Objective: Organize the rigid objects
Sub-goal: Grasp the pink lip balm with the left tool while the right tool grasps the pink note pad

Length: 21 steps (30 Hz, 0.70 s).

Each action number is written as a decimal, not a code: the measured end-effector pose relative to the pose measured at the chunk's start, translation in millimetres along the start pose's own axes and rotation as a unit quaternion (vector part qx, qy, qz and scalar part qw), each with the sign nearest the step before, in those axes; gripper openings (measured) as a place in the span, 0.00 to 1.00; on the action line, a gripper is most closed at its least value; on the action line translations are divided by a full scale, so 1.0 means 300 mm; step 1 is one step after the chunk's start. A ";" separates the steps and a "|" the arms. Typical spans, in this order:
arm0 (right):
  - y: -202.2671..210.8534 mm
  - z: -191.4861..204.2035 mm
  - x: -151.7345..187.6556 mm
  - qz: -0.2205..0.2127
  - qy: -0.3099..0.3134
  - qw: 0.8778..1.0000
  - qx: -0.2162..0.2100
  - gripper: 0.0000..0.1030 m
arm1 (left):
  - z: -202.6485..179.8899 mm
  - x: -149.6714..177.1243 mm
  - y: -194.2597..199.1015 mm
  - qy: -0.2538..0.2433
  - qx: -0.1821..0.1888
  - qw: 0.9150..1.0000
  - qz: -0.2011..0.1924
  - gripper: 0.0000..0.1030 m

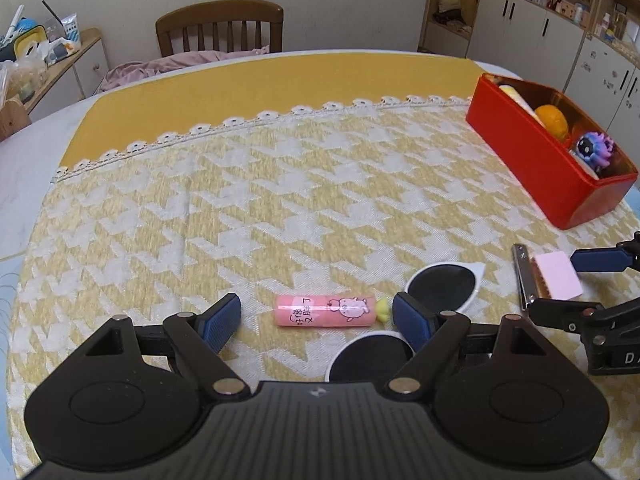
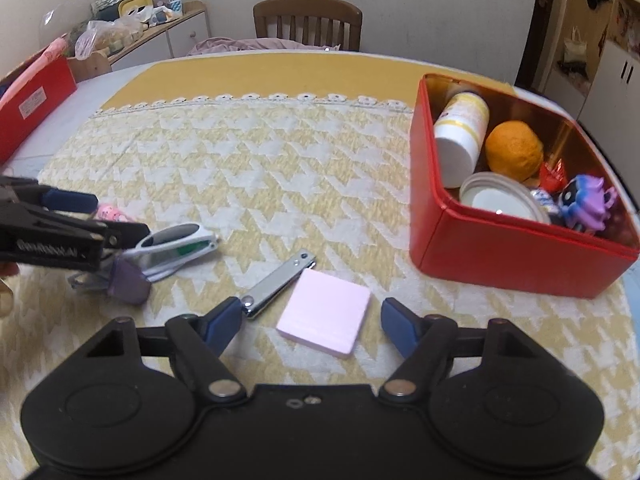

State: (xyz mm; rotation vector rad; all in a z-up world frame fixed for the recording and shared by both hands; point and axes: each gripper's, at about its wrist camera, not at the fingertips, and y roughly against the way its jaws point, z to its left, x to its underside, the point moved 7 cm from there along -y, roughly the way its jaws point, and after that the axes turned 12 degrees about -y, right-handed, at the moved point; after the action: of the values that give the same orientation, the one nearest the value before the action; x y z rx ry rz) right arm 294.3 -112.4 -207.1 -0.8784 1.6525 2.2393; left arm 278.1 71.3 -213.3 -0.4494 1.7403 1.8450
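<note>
Because the red box [image 2: 516, 256] off to the front right is where hard things are being put away, the right gripper [image 2: 312, 318] is held wide open around the pink block [image 2: 325, 312] (nothing gripped), and the left gripper [image 1: 316, 316] is held open around the pink tube [image 1: 324, 311].

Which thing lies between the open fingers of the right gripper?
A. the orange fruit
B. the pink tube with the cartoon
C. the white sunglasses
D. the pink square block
D: in the right wrist view the pink square block lies on the cloth between the spread fingers of the right gripper, with the nail clipper beside it.
</note>
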 end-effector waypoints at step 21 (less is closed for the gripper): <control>0.000 -0.001 -0.005 -0.004 -0.024 0.999 0.030 0.38 | -0.026 -0.004 -0.001 -0.021 -0.016 1.000 -0.007 0.57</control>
State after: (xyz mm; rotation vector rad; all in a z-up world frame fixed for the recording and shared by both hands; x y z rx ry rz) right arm 295.5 -112.4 -206.3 -0.8097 1.6817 2.1756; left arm 278.2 63.3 -213.6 -0.4307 1.6770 1.8615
